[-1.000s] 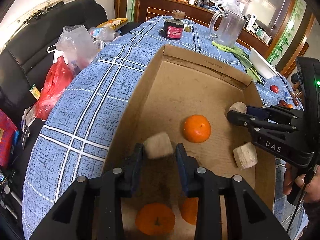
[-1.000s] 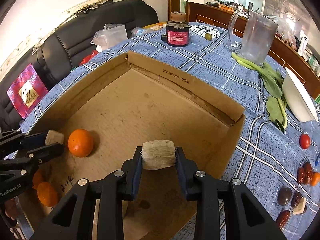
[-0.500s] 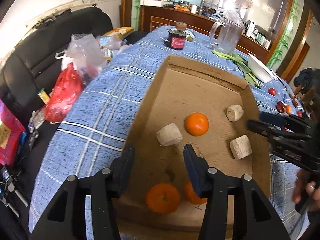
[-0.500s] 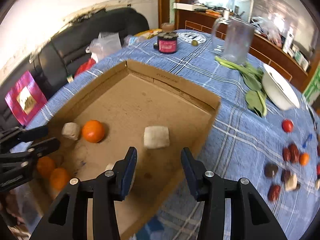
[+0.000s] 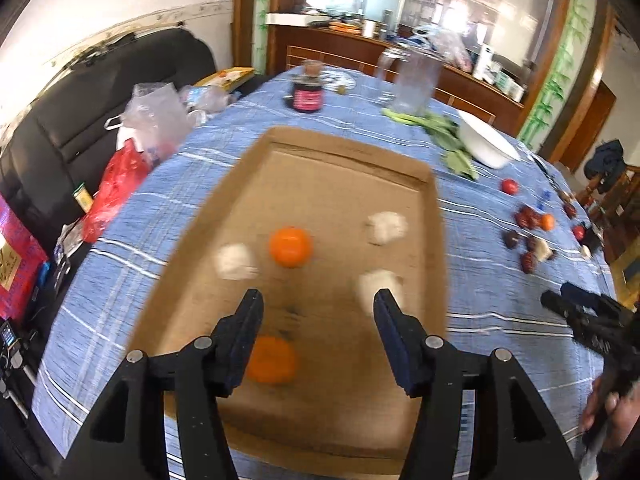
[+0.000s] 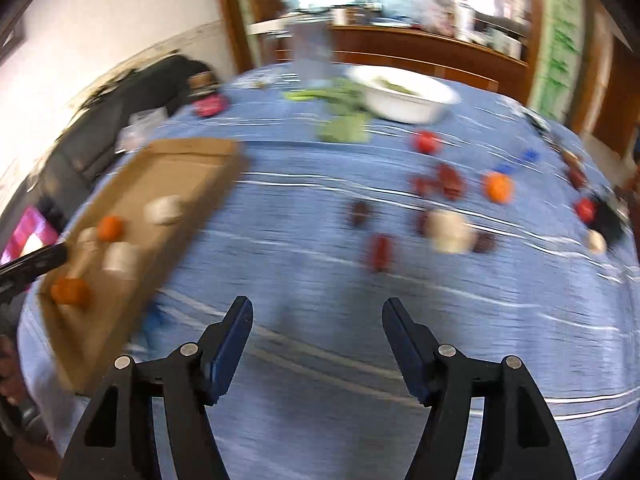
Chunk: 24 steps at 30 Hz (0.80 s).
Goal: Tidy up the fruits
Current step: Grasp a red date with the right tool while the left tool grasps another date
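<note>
A shallow cardboard box (image 5: 436,240) lies on the blue checked tablecloth. In it are an orange (image 5: 290,246), a second orange (image 5: 272,360) near the front, and three pale cut chunks (image 5: 236,260) (image 5: 386,226) (image 5: 376,284). My left gripper (image 5: 318,316) is open and empty above the box's front part. My right gripper (image 6: 316,320) is open and empty over bare cloth, right of the box (image 6: 208,200). Loose fruit lies ahead of it: dark red dates (image 6: 450,180), a small orange (image 6: 498,187), a pale chunk (image 6: 450,230), red tomatoes (image 6: 426,141).
A white bowl (image 6: 404,96) and green leaves (image 6: 344,128) sit at the table's far side, with a glass jug (image 5: 416,84) and a dark jar (image 5: 307,96). Plastic bags (image 5: 152,120) and a black sofa are at the left. The right view is motion-blurred.
Both grippers let go of their pale chunks, which now lie in the box, and opened wide. Both pulled back; the right gripper swung right toward the loose fruit.
</note>
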### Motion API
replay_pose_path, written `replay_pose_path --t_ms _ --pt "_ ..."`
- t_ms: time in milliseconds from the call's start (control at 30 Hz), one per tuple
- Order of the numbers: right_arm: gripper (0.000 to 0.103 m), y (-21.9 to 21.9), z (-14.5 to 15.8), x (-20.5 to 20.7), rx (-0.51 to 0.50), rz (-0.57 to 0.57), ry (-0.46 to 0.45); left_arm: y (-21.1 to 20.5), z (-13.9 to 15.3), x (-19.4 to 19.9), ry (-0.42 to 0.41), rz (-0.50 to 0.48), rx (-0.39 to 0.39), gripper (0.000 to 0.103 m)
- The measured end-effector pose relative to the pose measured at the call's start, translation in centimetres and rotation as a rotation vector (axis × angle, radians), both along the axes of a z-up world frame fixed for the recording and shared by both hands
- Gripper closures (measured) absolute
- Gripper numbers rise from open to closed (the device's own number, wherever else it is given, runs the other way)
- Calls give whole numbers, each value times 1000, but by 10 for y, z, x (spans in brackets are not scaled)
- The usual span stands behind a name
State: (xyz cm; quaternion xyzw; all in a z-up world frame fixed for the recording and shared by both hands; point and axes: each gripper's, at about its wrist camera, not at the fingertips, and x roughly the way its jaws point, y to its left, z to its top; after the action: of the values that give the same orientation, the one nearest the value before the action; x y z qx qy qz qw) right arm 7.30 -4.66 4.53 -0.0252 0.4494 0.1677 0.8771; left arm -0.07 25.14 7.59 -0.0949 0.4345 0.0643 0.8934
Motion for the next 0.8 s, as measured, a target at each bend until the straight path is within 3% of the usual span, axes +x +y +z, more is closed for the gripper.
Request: replay_pose_path --t_ms 200,433,467,533,667,800 --pt "32 -85 -9 42 -14 -50 9 -67 2 4 12 -80 21 42" --pt "33 -84 -19 78 -64 110 -40 -131 -8 23 66 -174 49 42" --pt "35 -81 -23 81 -82 136 -44 -140 -10 27 72 -188 53 42" --pt "58 -79 -30 85 -84 168 -30 -154 -15 34 82 -214 55 42" --pt "74 -83 -34 90 -63 180 -30 -179 -25 56 110 -233 43 42" --pt "75 -88 -30 86 -21 175 -23 -196 -31 81 124 -235 -14 42"
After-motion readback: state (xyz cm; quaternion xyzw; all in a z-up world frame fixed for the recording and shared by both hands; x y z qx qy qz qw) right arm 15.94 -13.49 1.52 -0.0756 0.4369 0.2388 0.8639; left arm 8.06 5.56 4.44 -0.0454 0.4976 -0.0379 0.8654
